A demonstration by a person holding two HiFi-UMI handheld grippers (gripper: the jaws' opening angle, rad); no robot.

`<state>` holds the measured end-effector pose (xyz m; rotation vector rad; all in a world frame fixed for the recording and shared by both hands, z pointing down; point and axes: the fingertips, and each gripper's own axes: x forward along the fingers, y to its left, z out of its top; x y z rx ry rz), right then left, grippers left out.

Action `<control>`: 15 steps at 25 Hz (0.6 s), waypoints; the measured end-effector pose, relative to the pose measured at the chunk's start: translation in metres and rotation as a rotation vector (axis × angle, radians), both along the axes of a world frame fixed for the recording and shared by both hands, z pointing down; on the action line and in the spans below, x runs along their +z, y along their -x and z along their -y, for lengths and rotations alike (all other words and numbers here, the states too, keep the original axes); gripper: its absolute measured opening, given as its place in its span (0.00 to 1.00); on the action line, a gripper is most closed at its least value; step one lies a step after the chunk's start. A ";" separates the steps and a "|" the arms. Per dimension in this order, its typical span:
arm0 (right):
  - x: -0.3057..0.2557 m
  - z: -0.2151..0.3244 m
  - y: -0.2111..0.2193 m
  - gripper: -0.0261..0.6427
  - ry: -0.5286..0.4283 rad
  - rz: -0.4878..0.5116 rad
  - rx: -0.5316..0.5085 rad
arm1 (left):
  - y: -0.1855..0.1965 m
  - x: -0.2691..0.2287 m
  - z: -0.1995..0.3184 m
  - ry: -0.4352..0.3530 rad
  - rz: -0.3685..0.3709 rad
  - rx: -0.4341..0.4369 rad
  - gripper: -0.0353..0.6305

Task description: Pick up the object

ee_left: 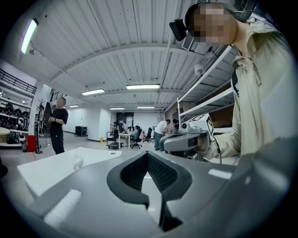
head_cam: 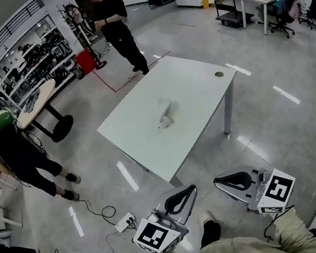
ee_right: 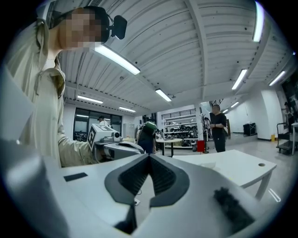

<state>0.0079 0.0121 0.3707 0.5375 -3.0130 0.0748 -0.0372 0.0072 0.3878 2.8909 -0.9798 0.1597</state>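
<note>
A small pale crumpled object (head_cam: 166, 114) lies near the middle of the white table (head_cam: 149, 142); in the left gripper view the object (ee_left: 77, 162) shows as a small lump on the tabletop. Both grippers hover below the table's near corner, well short of the object. My left gripper (head_cam: 191, 190) is shut, its dark pads meeting with nothing between them (ee_left: 147, 154). My right gripper (head_cam: 218, 182) is also shut and holds nothing (ee_right: 149, 157). Each gripper shows in the other's view, held side by side.
A person in black (head_cam: 114, 25) stands beyond the table's far end. Another person with a green helmet (head_cam: 15, 153) bends over at the left, beside a round table (head_cam: 37, 101). A power strip with cables (head_cam: 125, 221) lies on the floor near my left gripper. Shelves line the back left; desks and chairs (head_cam: 269, 2) stand far right.
</note>
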 end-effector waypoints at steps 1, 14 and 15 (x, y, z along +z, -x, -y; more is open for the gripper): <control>-0.003 0.009 0.003 0.04 0.000 -0.003 0.002 | 0.003 -0.003 0.009 0.002 0.000 0.004 0.06; 0.006 0.120 0.035 0.04 -0.007 0.007 0.054 | 0.034 0.009 0.120 0.007 0.006 0.042 0.06; 0.007 0.125 0.037 0.04 0.000 0.006 0.052 | 0.034 0.011 0.125 0.009 0.009 0.050 0.06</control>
